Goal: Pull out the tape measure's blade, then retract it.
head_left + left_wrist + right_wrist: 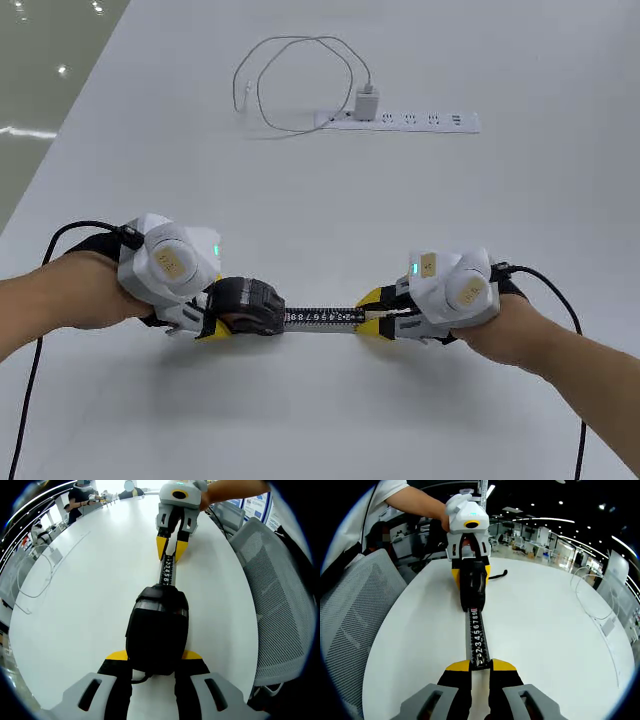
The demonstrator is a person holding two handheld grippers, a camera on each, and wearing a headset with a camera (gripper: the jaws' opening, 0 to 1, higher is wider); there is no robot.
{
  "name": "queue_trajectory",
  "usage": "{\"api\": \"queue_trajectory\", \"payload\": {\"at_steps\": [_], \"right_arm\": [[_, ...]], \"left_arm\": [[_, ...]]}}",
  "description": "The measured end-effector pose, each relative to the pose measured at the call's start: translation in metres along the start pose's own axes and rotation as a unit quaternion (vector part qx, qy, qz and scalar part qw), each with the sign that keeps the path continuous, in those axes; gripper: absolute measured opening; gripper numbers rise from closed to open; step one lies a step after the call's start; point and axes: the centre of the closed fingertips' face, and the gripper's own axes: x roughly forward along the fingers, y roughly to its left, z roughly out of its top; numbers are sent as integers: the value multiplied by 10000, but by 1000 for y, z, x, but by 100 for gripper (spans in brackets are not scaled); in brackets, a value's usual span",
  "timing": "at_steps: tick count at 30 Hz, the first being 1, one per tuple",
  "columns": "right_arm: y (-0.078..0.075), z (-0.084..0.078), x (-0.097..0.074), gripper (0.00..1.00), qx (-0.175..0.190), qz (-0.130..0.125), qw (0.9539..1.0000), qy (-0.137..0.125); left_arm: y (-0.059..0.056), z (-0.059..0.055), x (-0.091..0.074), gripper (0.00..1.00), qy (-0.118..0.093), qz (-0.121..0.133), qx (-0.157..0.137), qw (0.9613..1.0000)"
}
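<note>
Head view, far left: left gripper (215, 325), jaws closed in on both sides of the black tape measure case (248, 305), rear of the case between the yellow tips. Case low over the white table (300, 420); resting or just lifted, cannot tell.

Middle: blade (322, 318) drawn out a short way, straight from the case mouth toward the right.

Right: right gripper (372, 312), jaws pinched nearly together on the blade's free end, well apart from the case.

Far side of the table, head view: power strip (420, 121) with a charger (366, 103) plugged in and a looped cable (290, 80).

Left gripper view: case close and large, gripped at the bottom, blade running away to the other gripper; mesh chair (280, 590) along the table edge.

Right gripper view: blade face up, black printed numerals legible along it, case at its far end.
</note>
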Motion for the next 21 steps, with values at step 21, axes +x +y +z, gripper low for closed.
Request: {"api": "queue_trajectory", "payload": {"at_steps": [21], "right_arm": [[-2, -12, -13, 7, 12, -54, 9999, 115]], "left_arm": [[0, 0, 0, 28, 17, -3, -9, 10000]]}}
